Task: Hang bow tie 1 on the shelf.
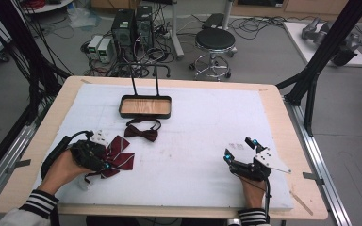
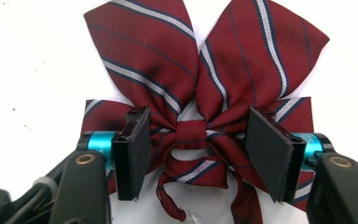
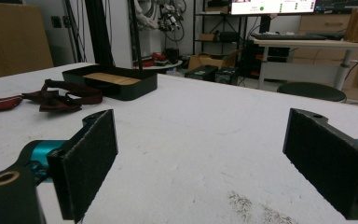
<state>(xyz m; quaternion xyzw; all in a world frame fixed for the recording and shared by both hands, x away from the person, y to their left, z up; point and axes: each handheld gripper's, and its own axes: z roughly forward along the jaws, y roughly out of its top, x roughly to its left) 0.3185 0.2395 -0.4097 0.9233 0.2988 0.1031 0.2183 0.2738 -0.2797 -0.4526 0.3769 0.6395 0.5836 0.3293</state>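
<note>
A maroon bow tie with white and navy stripes [image 1: 119, 157] [image 2: 154, 51] lies on the white mat at the near left. My left gripper [image 1: 104, 163] [image 2: 200, 119] points down over it, its black pads either side of the centre knot [image 2: 191, 133] with a gap to each pad, resting over the lower wings. My right gripper [image 1: 239, 148] [image 3: 204, 126] rests low at the near right, jaws wide with nothing between them. A plain dark maroon bow tie [image 1: 143, 132] [image 3: 60, 99] lies in front of a black tray with a wooden floor [image 1: 145, 114] [image 3: 121, 86].
The white mat [image 1: 193, 141] covers most of the wooden table. Two thin black posts [image 1: 144, 80] rise behind the tray. A black stool [image 1: 215, 41], computer boxes and cables stand on the floor beyond the far edge. Black frame legs flank the table.
</note>
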